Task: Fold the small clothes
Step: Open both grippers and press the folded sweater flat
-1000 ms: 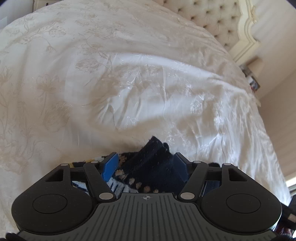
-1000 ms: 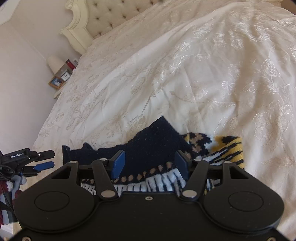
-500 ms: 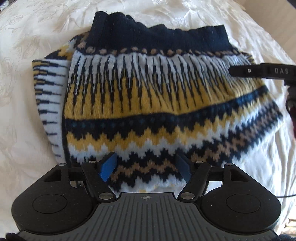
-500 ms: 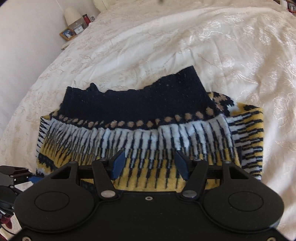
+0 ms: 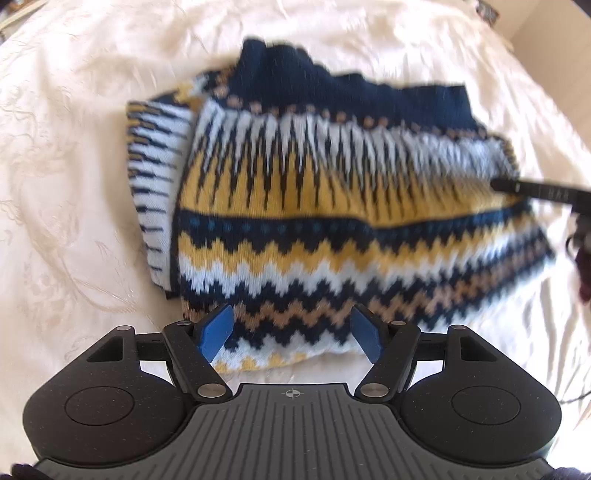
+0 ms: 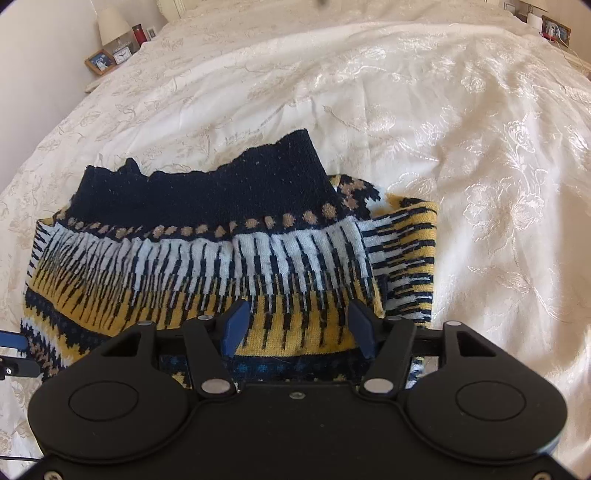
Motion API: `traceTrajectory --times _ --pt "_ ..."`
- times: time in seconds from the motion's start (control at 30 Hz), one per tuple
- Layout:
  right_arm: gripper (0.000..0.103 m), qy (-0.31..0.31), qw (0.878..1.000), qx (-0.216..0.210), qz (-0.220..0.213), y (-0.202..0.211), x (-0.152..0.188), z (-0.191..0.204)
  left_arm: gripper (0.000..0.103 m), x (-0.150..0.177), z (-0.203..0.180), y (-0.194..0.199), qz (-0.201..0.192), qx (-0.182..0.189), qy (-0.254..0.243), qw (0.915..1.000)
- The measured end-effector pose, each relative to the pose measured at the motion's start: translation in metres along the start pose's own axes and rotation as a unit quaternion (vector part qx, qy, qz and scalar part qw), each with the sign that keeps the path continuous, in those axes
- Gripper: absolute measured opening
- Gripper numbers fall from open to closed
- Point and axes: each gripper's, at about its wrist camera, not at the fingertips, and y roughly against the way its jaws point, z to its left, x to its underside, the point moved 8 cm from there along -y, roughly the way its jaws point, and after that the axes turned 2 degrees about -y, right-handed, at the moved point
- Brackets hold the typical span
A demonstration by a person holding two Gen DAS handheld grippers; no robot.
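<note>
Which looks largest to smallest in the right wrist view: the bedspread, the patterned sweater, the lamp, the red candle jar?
1. bedspread, which fills most of the frame
2. sweater
3. lamp
4. red candle jar

The lamp and jar sit far back, so their true sizes against the near sweater are unsure.

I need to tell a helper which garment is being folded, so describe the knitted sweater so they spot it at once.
Start at the cream floral bedspread covering the bed. On it, in front of both open grippers, lies the knitted sweater. It is the only garment there: zigzag bands of navy, mustard, white and tan under a plain navy ribbed edge.
</note>
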Motion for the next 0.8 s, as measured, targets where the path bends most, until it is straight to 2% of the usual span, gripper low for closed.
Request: traceTrajectory --times 0.1,0.2,0.3,0.43,0.5,0.67,0.8 --pt "0.068 -0.014 1.000 -0.004 -0.012 0.011 0.003 -0.002 0.069 -0.014 -0.006 0.013 -0.033 -0.003 0.018 0.9993" --pt "0.068 -0.030 0.999 -0.007 -0.017 0.019 0.007 -0.005 0.069 -0.029 -0.015 0.008 -0.047 -0.012 0.011 0.9988" --pt "0.068 -0.033 0.999 -0.003 -0.018 0.025 0.011 -0.009 0.069 -0.035 -0.026 -0.012 -0.038 -0.021 -0.003 0.9991" --pt "0.070 -0.046 0.999 0.000 -0.019 0.030 0.015 -0.018 0.070 -0.027 -0.025 -0.044 -0.006 -0.061 -0.032 0.9976" --pt "0.075 -0.056 0.998 -0.002 -0.019 0.032 0.016 -0.025 0.072 -0.026 -0.026 -0.051 -0.005 -0.067 -0.035 0.9971" --pt "0.083 -0.088 0.996 -0.004 -0.014 0.030 0.019 -0.050 0.076 -0.025 -0.029 -0.051 -0.004 -0.066 -0.036 0.9972" --pt "0.084 -0.127 0.991 -0.045 0.009 0.019 0.026 -0.067 0.077 -0.023 -0.028 -0.052 -0.003 -0.062 -0.032 0.9975"
